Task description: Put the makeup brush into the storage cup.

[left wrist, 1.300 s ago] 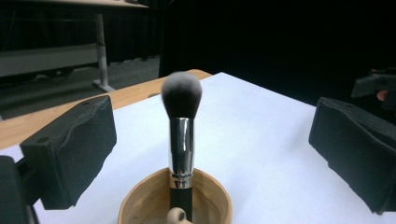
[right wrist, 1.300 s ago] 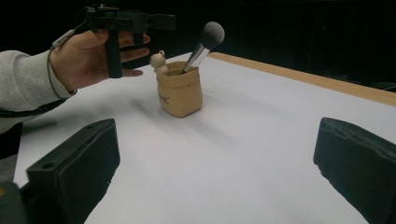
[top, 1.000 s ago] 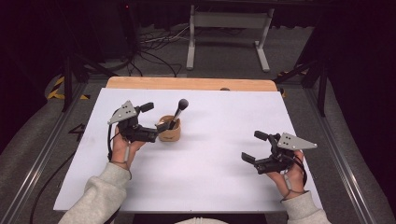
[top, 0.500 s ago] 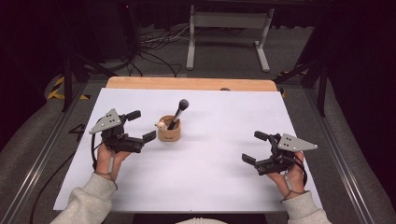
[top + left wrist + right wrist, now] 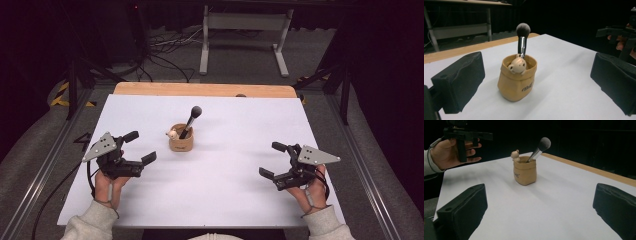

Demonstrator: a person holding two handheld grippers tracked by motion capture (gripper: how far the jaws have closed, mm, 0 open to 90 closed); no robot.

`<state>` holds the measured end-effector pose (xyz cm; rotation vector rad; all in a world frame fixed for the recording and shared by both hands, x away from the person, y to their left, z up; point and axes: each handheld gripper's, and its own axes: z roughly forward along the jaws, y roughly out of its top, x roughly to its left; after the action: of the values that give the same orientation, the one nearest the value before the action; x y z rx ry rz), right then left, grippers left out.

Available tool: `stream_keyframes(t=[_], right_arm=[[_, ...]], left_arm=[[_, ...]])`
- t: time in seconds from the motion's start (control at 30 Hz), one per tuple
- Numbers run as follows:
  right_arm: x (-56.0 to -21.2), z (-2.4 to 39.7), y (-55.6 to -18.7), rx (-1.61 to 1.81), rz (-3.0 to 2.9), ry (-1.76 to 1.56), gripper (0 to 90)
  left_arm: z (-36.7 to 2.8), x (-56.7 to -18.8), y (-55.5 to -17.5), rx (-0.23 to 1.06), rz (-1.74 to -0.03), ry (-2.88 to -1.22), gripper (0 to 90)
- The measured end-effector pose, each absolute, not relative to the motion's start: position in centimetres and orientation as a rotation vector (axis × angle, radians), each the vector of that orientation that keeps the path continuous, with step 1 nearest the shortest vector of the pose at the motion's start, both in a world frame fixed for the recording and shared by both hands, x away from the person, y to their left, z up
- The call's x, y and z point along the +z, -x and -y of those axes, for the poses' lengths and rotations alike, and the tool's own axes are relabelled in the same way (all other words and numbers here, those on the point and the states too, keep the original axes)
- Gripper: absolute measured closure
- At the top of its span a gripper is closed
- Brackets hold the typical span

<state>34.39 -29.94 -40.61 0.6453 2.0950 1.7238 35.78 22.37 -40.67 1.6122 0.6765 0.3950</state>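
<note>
A tan pouch-shaped cup [image 5: 181, 140] stands upright on the white table [image 5: 230, 200], a little left of centre. A makeup brush [image 5: 195, 112] with a dark head leans out of it, and a small bear figure [image 5: 172, 134] sits at its rim. My left gripper [image 5: 140, 147] is open, left of the cup and clear of it. In the left gripper view the cup [image 5: 517, 80] stands ahead between the two black pads [image 5: 461, 80]. My right gripper [image 5: 271, 160] is open near the table's right side, holding nothing. The cup [image 5: 525, 173] is far ahead of it.
A wooden strip [image 5: 205, 90] runs along the table's far edge. Behind it are a metal stand [image 5: 245, 22] and cables on the floor. The left hand and its gripper [image 5: 466, 136] appear at the upper left of the right gripper view.
My left gripper has drawn back from the cup, leftward and toward the person, with its jaws open. The cup, the brush and my right gripper have stayed put.
</note>
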Motion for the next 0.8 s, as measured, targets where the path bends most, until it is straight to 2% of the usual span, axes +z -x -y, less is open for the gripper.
stream_keyframes(t=[0.4,0.8], right_arm=[[-41.2,29.9,-34.0,1.721,-2.109,-0.638,0.0],[-42.3,30.4,-33.3,1.723,-2.096,-0.641,0.0]], left_arm=[[-22.7,-43.3,-34.6,0.424,-0.686,-1.634,0.0],[-22.9,-44.4,-34.4,0.421,-0.678,-1.639,0.0]])
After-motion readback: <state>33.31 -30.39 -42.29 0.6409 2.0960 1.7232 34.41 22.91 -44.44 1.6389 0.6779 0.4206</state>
